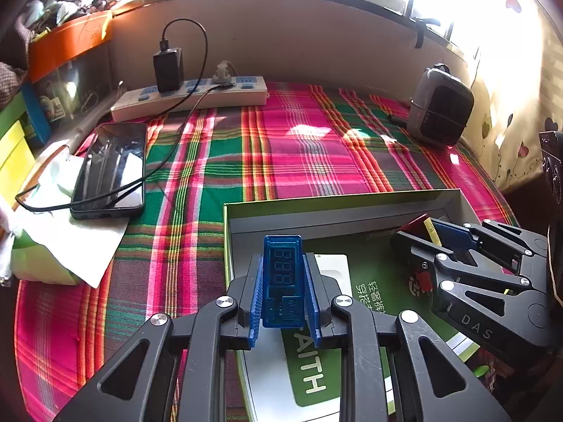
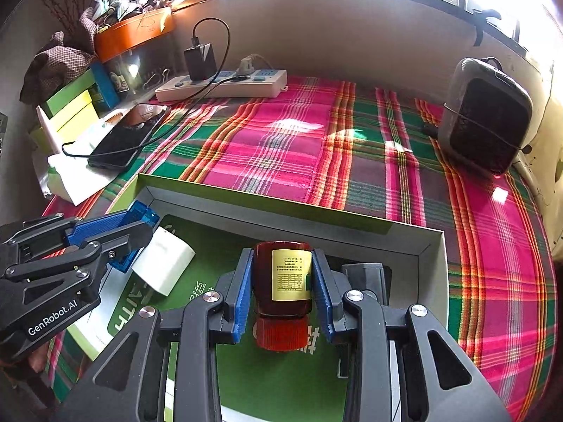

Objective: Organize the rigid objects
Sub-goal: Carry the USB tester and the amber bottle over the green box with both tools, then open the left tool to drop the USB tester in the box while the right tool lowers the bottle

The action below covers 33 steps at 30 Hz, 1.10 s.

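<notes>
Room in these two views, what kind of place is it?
Probably a lived-in home, at a table by a sunny window: a plaid tablecloth, a phone charging from a power strip, and a small heater.

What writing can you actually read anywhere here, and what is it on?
"DAS": right gripper.
"GenRobot.AI": left gripper.
"AITH", first letters hidden: green sheet in the box.
"888": blue meter.
Red bottle label and Chinese characters: too small to read.
</notes>
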Available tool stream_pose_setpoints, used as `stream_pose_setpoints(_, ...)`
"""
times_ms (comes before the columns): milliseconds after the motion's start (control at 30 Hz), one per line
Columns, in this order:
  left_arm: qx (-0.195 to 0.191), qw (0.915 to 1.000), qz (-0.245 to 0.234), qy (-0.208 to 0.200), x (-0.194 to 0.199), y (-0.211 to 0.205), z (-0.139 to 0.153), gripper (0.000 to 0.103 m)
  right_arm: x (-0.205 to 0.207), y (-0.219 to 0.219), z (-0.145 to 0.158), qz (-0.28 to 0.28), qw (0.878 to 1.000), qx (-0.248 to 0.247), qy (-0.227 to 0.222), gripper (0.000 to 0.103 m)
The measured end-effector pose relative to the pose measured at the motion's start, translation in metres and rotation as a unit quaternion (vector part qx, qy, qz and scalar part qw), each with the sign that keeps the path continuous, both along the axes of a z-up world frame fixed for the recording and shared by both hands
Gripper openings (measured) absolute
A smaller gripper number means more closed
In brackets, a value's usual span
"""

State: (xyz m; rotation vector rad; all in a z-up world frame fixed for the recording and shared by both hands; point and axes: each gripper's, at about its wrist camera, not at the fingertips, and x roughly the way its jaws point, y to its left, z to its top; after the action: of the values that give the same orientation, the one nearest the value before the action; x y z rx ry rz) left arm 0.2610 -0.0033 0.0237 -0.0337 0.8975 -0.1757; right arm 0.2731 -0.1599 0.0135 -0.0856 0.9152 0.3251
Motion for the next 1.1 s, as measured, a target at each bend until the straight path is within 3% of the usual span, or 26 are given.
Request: stream_pose_setpoints(1100, 0.000, 1.0000, -0.002, 0.003, -0.002, -0.002, 0.000, 0.024, 0.008, 0.001, -0.011, -0.002, 1.000, -0.004, 0.015, 0.034)
